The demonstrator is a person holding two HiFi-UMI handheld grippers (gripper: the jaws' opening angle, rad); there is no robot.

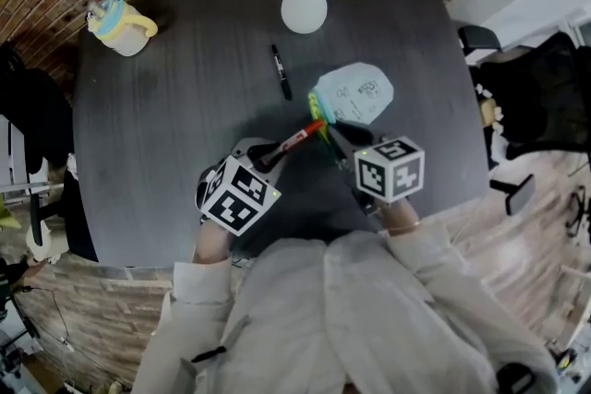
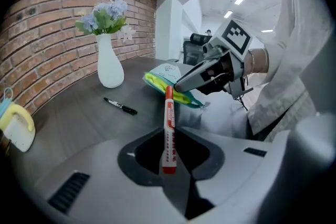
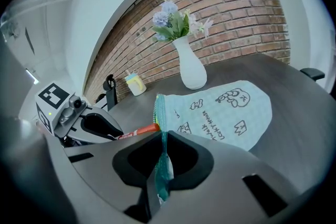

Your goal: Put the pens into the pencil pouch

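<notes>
Two illegibly lettered items: marker (image 2: 168, 128), pouch (image 3: 226, 107).

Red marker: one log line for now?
left gripper: shut on red marker, tip at pouch mouth | right gripper: shut on pouch edge | black pen: on table

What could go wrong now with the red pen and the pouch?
The left tool grips the red pen near its back end, with the tip at the mouth of the pouch. The pen might snag the fabric or slide past outside. The right tool pinches only a thin bit of the edge, so the fabric could slip free.
</notes>
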